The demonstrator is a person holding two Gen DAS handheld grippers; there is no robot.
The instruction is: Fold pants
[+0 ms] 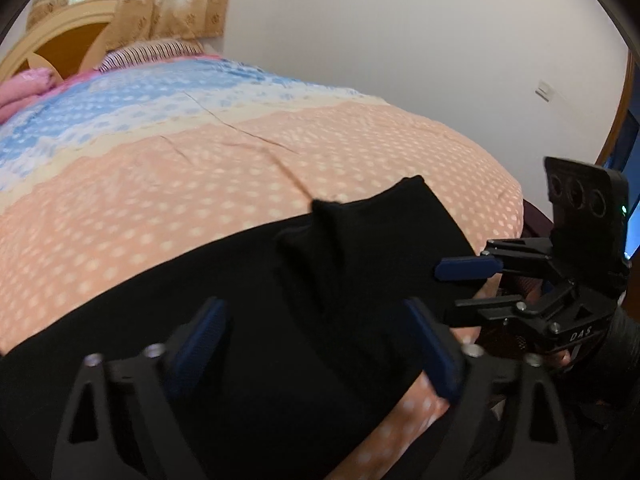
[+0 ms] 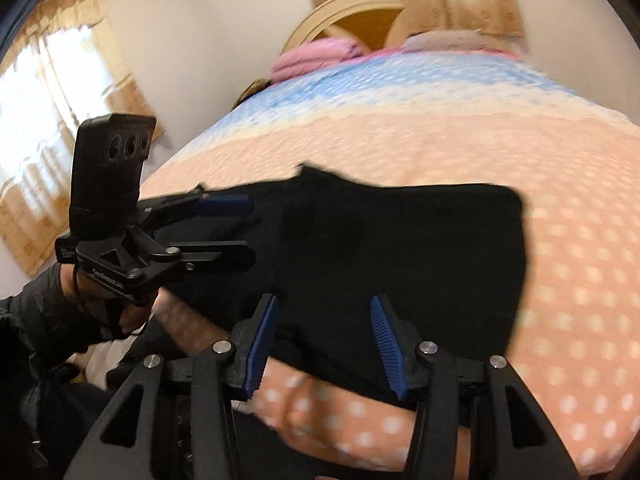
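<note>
Black pants [image 2: 400, 240], folded, flat on dotted bedspread [image 2: 560, 272]

**Readable lettering: one mark only**

From my seat at the controls, the only text I can read is "DAS", in white capitals on the black frame of the right gripper [image 1: 464, 292], seen at the right edge of the left wrist view. On the left gripper [image 2: 244, 226], in the right wrist view, I see a white printed line on its frame, too blurred to read.
</note>
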